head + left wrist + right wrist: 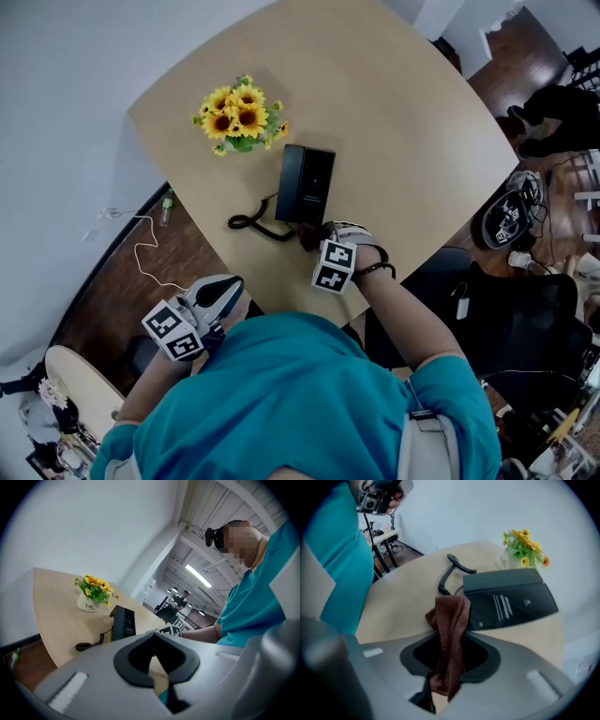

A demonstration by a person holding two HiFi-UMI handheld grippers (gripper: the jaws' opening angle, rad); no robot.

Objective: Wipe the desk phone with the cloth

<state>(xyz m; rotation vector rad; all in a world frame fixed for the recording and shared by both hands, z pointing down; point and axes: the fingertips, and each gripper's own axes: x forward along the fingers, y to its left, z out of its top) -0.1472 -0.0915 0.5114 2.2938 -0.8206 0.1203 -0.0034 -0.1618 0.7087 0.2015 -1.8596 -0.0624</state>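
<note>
Black desk phone [305,183] near the front edge of the table [422,122]; probably rigid and light enough to slide, so best steadied at its sides. Soft brown cloth [450,620] pinched in the right gripper [447,644], at the phone's near end. Left gripper [157,667] closed on nothing, off the table. "Life" legible on the flower pot [87,605].

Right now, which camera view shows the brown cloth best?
The right gripper view: the brown fabric cloth fills the middle, pinched folded in the right gripper, its top end by the black desk phone. The head view shows only a dark scrap of it beside the phone. The left gripper view does not show it.
</note>
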